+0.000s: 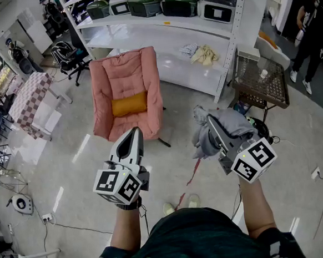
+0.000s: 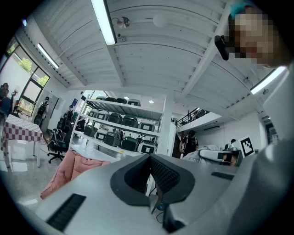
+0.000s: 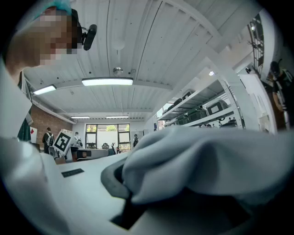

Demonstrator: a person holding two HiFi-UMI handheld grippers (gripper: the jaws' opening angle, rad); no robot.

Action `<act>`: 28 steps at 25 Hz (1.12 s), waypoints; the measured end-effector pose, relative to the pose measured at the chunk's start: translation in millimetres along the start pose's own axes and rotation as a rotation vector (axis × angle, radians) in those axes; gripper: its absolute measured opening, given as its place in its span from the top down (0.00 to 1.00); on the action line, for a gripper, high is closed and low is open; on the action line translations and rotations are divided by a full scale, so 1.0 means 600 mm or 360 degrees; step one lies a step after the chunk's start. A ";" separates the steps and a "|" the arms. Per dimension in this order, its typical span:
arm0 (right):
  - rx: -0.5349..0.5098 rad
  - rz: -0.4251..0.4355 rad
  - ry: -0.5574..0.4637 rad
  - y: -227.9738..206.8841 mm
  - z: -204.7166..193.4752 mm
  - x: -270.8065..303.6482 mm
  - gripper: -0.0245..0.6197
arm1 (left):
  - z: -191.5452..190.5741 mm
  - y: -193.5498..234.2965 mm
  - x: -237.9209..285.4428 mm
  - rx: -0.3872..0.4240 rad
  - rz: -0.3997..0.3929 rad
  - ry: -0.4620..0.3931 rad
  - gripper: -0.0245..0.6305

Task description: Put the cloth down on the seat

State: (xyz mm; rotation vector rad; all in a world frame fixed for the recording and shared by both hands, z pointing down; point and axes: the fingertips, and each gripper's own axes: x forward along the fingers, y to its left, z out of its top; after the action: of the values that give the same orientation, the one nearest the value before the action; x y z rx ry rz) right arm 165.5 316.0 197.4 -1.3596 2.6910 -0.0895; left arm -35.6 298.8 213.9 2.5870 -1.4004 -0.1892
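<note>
A grey cloth [image 1: 224,127] hangs bunched in my right gripper [image 1: 206,123], which is shut on it, held up above the floor to the right of the chair. In the right gripper view the cloth [image 3: 206,160] fills the lower right and hides the jaw tips. The pink padded chair [image 1: 126,92], with an orange cushion [image 1: 129,105] on its seat, stands ahead and to the left. My left gripper [image 1: 132,138] points at the chair's front edge, shut with nothing in it. The left gripper view shows the closed gripper [image 2: 151,176] with the chair [image 2: 69,167] at lower left.
White shelving [image 1: 197,22] with green and white cases stands behind the chair, a yellowish rag [image 1: 203,54] on its lower shelf. A mesh side table [image 1: 261,81] is at the right, a checkered table [image 1: 30,96] at the left. A person [image 1: 311,36] stands far right.
</note>
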 end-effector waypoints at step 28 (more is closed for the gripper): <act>0.0061 0.0037 0.0014 -0.050 -0.006 -0.041 0.93 | -0.015 -0.064 0.029 0.0018 0.0022 0.0012 0.95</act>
State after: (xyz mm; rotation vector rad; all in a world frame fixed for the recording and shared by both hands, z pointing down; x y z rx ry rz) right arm 203.5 318.1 206.5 -1.3198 2.6974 -0.1440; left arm 6.8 305.5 213.6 2.5835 -1.4204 -0.1701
